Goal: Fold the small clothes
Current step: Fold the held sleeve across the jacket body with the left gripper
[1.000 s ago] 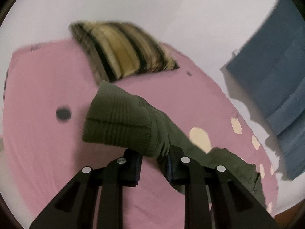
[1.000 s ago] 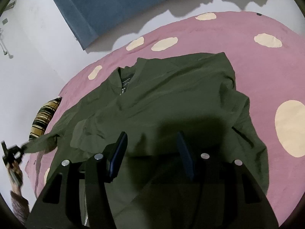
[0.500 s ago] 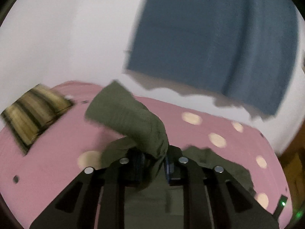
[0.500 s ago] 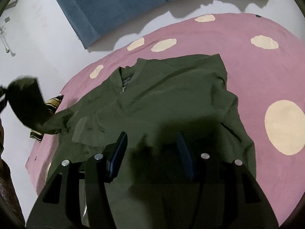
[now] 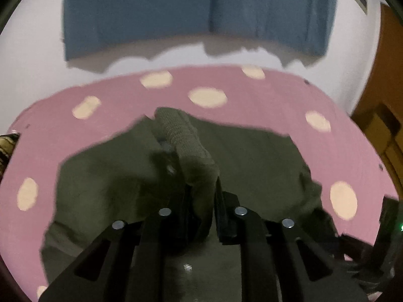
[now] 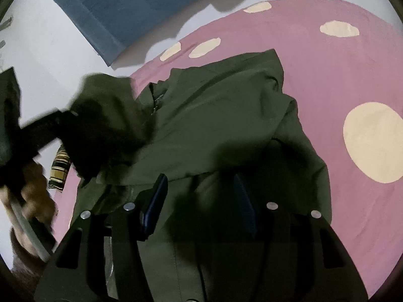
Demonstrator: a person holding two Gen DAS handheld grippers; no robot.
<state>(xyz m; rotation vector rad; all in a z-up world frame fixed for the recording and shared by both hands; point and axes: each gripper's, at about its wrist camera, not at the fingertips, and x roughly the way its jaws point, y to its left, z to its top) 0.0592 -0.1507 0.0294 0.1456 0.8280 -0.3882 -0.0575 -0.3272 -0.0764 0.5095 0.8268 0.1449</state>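
Pink bedding with cream dots (image 6: 340,58) covers the bed below a white wall and a blue curtain (image 5: 176,12). An olive jacket (image 6: 214,115) lies spread near the middle of the bed. The left hand-held gripper (image 5: 202,196) is clenched on the jacket's ribbed sleeve cuff (image 5: 183,136), raised above the jacket's body: the sleeve fold looks to be the step in hand. The right hand-held gripper (image 6: 201,196) hovers over the jacket's lower part, jaws apart and gripping nothing. Next, I judge, the cuff must be laid flat across the chest and then let go.
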